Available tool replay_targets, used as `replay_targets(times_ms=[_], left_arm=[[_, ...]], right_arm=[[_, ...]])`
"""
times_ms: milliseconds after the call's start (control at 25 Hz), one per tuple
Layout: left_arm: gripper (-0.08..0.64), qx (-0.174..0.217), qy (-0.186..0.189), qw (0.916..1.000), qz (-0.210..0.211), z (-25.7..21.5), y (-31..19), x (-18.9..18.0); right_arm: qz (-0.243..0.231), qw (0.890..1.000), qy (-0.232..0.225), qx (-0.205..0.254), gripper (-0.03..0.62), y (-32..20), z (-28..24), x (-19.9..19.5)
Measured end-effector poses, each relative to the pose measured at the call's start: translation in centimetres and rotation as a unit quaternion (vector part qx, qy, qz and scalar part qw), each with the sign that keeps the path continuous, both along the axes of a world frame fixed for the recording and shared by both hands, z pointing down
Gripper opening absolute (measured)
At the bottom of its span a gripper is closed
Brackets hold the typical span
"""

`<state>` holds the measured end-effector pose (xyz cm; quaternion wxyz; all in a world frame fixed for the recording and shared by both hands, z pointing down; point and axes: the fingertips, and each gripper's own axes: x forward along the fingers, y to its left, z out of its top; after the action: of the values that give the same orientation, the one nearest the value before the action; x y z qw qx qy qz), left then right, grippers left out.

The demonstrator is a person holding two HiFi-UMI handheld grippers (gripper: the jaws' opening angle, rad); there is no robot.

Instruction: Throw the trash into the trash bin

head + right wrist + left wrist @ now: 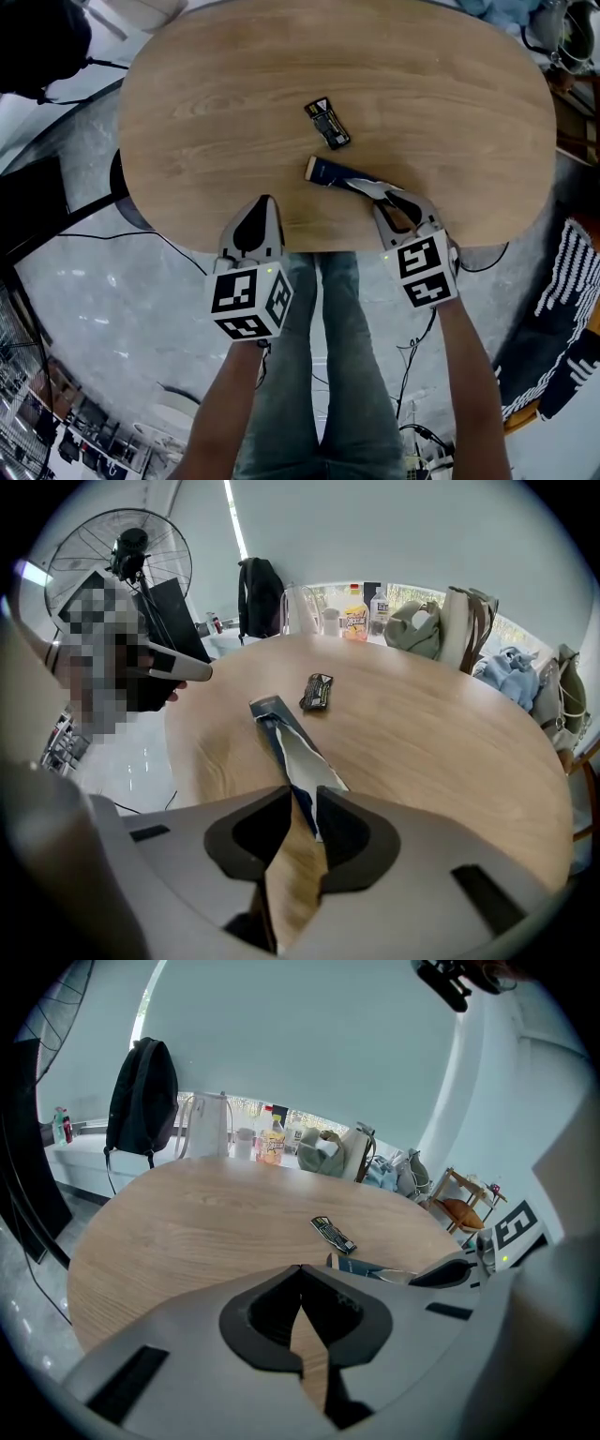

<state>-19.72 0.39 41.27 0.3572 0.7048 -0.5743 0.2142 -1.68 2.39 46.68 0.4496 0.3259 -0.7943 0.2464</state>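
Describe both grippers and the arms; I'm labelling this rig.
Left gripper and right gripper: pale grey bodies, black pads, each with a cube of black-and-white square markers and a small green light. Forearms bare, no sleeves; blue jeans below.

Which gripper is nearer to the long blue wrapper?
Right. The right gripper has the near end of the blue wrapper between its jaws; the left gripper is apart from it, at the table edge.

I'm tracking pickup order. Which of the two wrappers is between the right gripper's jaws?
The long dark-blue wrapper, torn open, in the right gripper; the small black wrapper lies apart, farther across the table.
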Motion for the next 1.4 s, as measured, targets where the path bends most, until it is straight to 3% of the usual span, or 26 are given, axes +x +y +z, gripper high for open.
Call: replay_targets(times_ms=[400,960,1400], left_arm=[[0.018,-0.002,0.001,1.0,0.004,0.3,0.3,-0.2],[0.018,-0.001,0.001,0.9998,0.018,-0.2,0.0,0.0],[0.018,0.005,0.002,0.9979,0.065,-0.8,-0.4,2.9]], right_arm=[[-0.002,1.0,0.013,0.001,0.024,0.4,0.3,-0.2],[-0.002,1.0,-0.005,0.006,0.015,0.4,-1.2,-0.6],[0.051,0.998,-0.013,0.02,0.015,1.1,-2.7,1.8]])
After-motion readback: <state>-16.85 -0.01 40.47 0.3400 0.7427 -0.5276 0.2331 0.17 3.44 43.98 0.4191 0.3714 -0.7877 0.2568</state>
